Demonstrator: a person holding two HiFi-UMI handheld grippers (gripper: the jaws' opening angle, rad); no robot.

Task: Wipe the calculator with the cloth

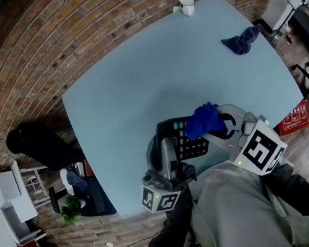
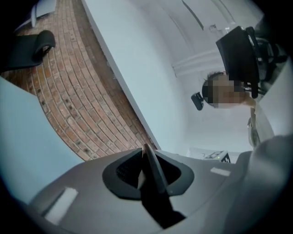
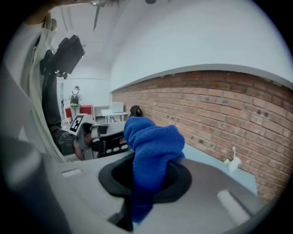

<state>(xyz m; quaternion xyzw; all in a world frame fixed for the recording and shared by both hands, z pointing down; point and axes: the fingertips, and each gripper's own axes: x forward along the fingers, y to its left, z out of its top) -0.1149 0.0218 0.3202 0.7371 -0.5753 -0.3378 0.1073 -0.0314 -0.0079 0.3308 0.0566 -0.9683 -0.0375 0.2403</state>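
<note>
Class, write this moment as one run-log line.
left claw: shut on calculator | right claw: shut on cloth | cloth: at calculator's keys

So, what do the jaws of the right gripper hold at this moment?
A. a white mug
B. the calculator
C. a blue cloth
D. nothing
C: in its own view the jaws of the right gripper are closed on the blue cloth, which bunches up above them. The calculator is held by the left gripper.
</note>
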